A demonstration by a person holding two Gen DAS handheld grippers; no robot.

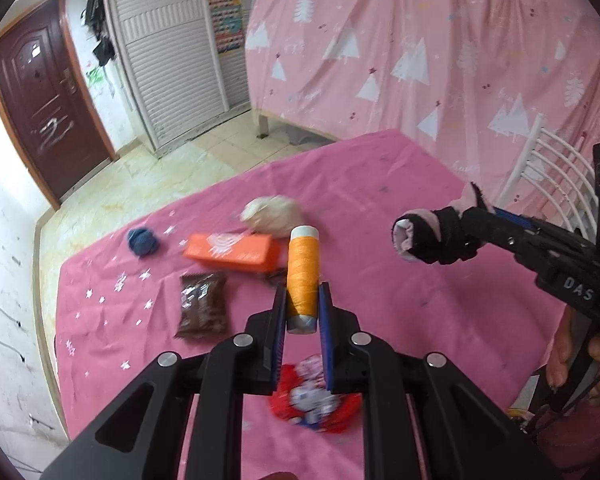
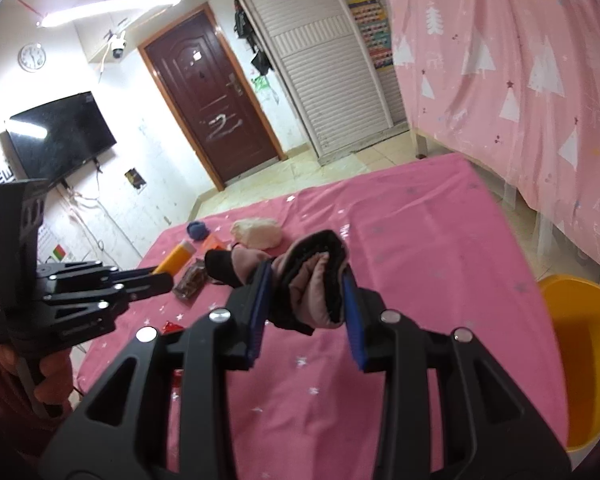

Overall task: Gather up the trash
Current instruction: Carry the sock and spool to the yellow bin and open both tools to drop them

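My left gripper (image 1: 302, 296) is shut on an orange thread spool (image 1: 302, 272) and holds it upright above the pink-covered table (image 1: 380, 184). My right gripper (image 2: 306, 280) is shut on a bunched black and pink glove (image 2: 316, 276), lifted off the table. In the left wrist view that glove (image 1: 428, 240) hangs at the right gripper's tip (image 1: 474, 220). In the right wrist view the left gripper (image 2: 160, 278) carries the spool (image 2: 176, 259) at the left. A brown snack wrapper (image 1: 202, 306) and a red wrapper (image 1: 312, 400) lie on the cloth.
An orange box (image 1: 232, 256), a blue yarn ball (image 1: 142, 242) and a white crumpled lump (image 1: 272, 218) lie at the table's far side. A yellow bin (image 2: 580, 360) stands off the table's right edge. A white chair (image 1: 552, 172) is beside the table.
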